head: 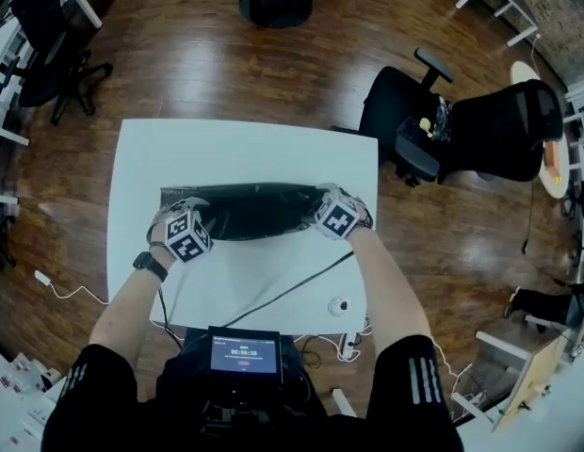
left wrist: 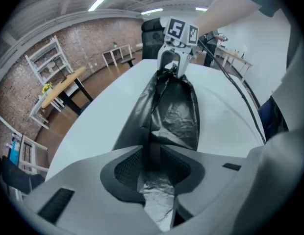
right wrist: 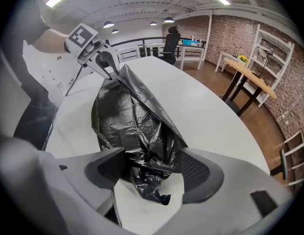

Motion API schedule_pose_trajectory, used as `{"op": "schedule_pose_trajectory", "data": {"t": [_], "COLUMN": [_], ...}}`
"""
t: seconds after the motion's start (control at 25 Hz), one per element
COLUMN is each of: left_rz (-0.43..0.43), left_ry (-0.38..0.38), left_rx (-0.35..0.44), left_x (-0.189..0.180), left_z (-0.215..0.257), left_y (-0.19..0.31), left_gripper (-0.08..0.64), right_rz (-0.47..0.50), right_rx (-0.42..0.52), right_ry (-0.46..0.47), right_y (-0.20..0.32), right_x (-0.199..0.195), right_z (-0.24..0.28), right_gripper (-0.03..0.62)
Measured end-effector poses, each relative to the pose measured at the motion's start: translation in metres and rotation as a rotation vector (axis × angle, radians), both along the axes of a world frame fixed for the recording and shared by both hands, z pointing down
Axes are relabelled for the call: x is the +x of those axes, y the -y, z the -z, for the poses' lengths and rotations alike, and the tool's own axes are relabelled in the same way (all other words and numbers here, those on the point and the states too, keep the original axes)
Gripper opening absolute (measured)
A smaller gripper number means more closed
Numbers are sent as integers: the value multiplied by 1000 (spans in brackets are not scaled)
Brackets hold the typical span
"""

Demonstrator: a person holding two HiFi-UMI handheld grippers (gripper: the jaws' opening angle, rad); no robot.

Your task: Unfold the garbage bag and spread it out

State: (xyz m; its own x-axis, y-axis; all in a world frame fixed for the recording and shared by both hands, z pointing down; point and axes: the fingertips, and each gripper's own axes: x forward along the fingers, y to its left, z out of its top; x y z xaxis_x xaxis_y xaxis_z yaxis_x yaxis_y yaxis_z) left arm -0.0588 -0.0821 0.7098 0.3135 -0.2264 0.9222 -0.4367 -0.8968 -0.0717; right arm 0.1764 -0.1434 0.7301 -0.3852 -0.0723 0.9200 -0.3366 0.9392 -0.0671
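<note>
Left gripper (left wrist: 152, 168) pinches one end of the limp, likely slippery garbage bag (head: 254, 210) on the table (head: 245, 139), while right gripper's (right wrist: 149, 168) jaws gape around the other, probably the next hold.

— What stands around here?
— A white table (head: 245, 144) on a wooden floor (head: 198, 55), with a black office chair (head: 391, 111) just off its right corner.
— Anything on the table?
— A black cable (head: 301, 282) and a small round white device (head: 339, 305), near its front edge.

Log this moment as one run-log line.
step: spreading | black plastic garbage bag: laid along white table | left tool: shut on bag end | right tool: open, bag end between jaws
</note>
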Motion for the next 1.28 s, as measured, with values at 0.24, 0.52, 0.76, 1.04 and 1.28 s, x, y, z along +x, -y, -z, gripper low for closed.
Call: {"op": "schedule_pose_trajectory", "data": {"t": [0.24,0.52,0.76,1.04,1.28], "left_rz": [-14,-120,-127,-106,-175], "left_ry": [144,194,158,103,156], "left_rx": [29,-85,-98,-92,-172], "left_x": [-70,-105,-99,-97,-114], "left_z": [2,-28,-27,-9,-27], "left_y": [24,6,6,15,5], "left_gripper": [117,124,0,0,165], "right_rz": [18,11,7,-13,-21], "right_rx": [-9,-6,-1,21,42], "right_ry": [-25,-19,-20,-6,27], "right_y": [-1,0,-1,2,5], "right_x": [1,1,-2,-4,-18], "right_z": [-2,-2,-1,7,20], "right_gripper": [373,374,376,371,370]}}
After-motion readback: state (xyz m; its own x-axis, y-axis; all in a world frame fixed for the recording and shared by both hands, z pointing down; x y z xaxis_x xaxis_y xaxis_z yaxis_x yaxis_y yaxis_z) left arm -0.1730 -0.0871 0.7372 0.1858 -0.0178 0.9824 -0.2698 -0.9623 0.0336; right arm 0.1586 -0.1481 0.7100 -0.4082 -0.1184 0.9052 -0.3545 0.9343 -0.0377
